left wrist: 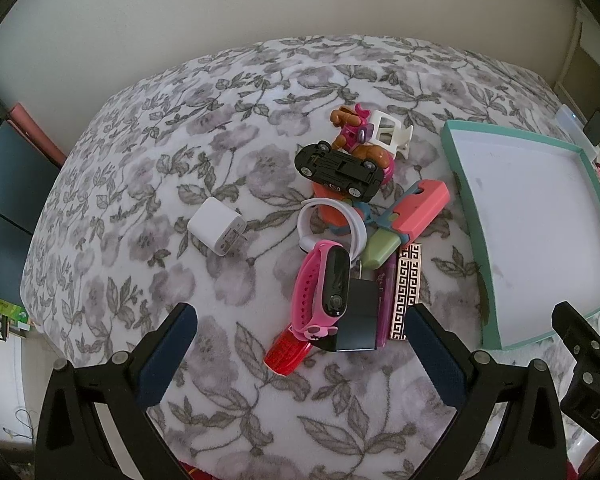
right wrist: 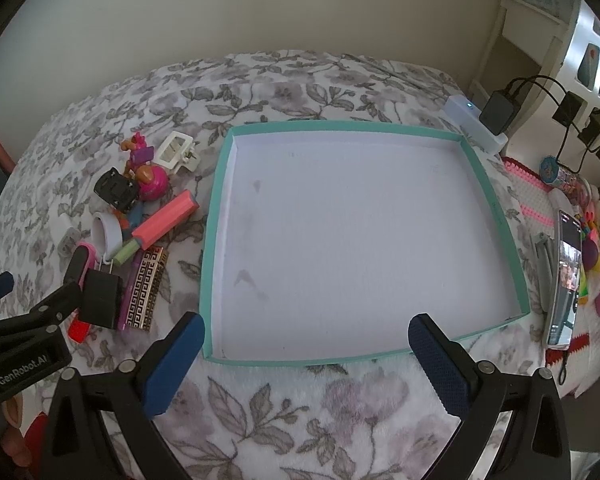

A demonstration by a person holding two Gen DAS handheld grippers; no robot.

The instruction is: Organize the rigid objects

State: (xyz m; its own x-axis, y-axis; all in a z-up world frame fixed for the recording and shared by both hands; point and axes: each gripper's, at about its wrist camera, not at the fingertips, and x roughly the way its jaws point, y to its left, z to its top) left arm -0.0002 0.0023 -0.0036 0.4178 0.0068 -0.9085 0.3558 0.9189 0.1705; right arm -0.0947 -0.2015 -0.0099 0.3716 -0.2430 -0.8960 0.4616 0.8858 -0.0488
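Blue-padded fingers (left wrist: pixel 436 356) of the left gripper (left wrist: pixel 300 344) stand spread wide, holding nothing, above a flowered blanket (left wrist: pixel 140 184). Just beyond them, at twelve o'clock, lies a heap of small things: a pink watch (left wrist: pixel 324 284), a black charger (left wrist: pixel 360 316), a red clip (left wrist: pixel 286 354), a black toy car (left wrist: pixel 340 170) and a pink highlighter (left wrist: pixel 420 210). At ten o'clock, apart, sits a white charger (left wrist: pixel 218 226). The right gripper (right wrist: pixel 306 354), fingers likewise spread and bare, hovers at the near rim of a teal tray (right wrist: pixel 214 216), the heap at its ten o'clock.
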